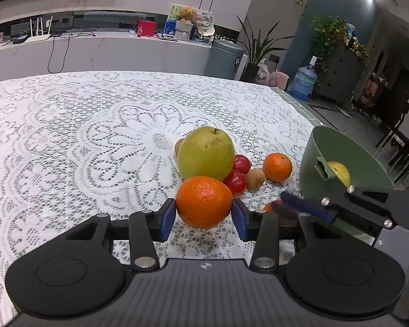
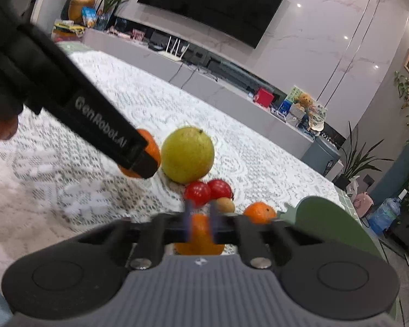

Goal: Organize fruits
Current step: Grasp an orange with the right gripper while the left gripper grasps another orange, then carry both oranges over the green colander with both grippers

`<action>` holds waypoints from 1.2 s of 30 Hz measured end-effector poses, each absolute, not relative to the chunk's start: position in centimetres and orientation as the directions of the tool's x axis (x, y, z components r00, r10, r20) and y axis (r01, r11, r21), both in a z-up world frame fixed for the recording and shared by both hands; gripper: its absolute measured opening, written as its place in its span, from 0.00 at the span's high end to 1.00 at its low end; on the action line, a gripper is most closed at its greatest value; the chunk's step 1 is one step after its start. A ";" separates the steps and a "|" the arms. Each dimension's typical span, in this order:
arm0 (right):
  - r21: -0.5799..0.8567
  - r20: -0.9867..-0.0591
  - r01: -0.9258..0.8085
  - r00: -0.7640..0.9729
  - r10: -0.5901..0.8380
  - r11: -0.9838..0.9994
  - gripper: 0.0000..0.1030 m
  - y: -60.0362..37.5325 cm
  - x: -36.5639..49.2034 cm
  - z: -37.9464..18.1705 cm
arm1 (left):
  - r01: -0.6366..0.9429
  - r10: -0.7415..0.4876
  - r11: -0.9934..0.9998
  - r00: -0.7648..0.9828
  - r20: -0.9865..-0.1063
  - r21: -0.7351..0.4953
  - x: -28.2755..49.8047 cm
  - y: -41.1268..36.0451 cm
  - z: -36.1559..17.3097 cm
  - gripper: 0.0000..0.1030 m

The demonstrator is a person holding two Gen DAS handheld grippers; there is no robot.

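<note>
On a lace tablecloth [image 1: 68,136], the left gripper [image 1: 204,215] clamps an orange [image 1: 203,201], best carried level to the green bowl [image 1: 368,158]; the right gripper [image 2: 201,224] pinches another orange [image 2: 200,235].

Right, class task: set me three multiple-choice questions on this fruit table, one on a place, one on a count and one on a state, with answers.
1. Where is the yellow fruit?
A on the lace cloth
B in the green bowl
C on top of a kiwi

2. How many red tomatoes are in view?
A one
B two
C four

3. What is the left tool doing?
A standing open and empty
B gripping an orange
C gripping a kiwi

Answers:
1 B, the fruit shows inside the bowl's wall.
2 B, two sit together beside the large green fruit.
3 B, both blue pads press the orange's sides.
</note>
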State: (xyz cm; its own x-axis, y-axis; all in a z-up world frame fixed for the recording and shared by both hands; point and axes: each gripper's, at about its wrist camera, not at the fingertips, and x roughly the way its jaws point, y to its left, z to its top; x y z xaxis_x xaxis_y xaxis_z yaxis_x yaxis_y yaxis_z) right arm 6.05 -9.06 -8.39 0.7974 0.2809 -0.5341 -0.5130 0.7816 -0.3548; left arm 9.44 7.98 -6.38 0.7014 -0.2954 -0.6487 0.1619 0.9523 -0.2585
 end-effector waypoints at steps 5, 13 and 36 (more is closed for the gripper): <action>-0.304 -0.567 -0.520 0.772 0.287 0.798 1.00 -9.6 5.2 -8.2 | 0.152 -0.285 0.956 0.680 -0.676 -0.250 8.4 7.7 -6.8 0.51; -0.349 -0.554 -0.467 0.802 0.223 0.812 0.56 -9.5 4.5 -8.4 | 0.151 -0.268 0.962 0.679 -0.684 -0.227 7.7 7.3 -7.0 0.51; -0.383 -0.552 -0.419 0.818 0.160 0.823 0.58 -8.0 8.2 -10.5 | 0.134 -0.236 0.971 0.670 -0.703 -0.198 8.8 7.7 -8.3 0.50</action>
State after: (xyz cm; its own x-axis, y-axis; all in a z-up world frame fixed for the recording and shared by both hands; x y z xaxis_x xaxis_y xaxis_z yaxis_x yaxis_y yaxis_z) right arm 8.19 -8.04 -10.45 0.8183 0.1598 -0.5522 -0.4193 0.8230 -0.3832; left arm 8.80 7.71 -8.28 0.6703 -0.2364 -0.7034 0.1342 0.9709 -0.1984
